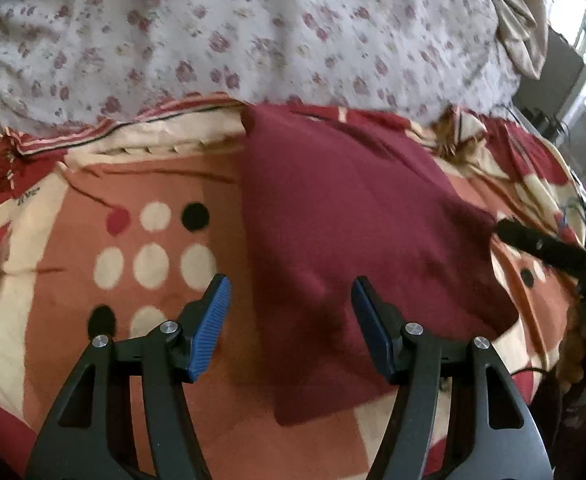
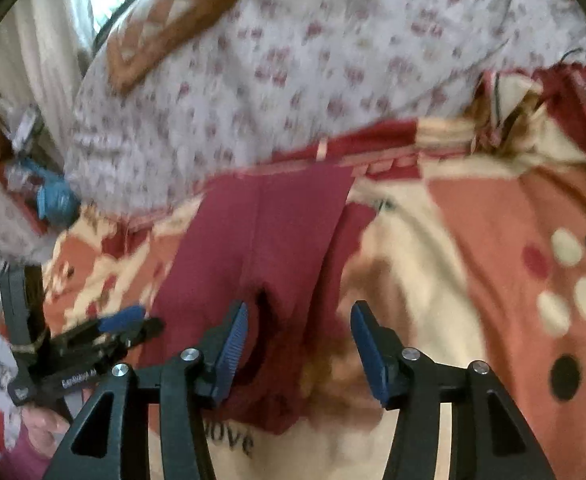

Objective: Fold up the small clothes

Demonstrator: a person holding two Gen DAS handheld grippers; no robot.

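Maroon garment (image 1: 345,216) lies flat on the bed (image 1: 141,184), both my grippers' fingers (image 1: 209,324) spread empty; I'd pinch its six-o'clock hem squarely.

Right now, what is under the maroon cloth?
The maroon cloth lies on the patterned blanket, which shows all around it. Whatever blanket pattern sits directly beneath the cloth is covered.
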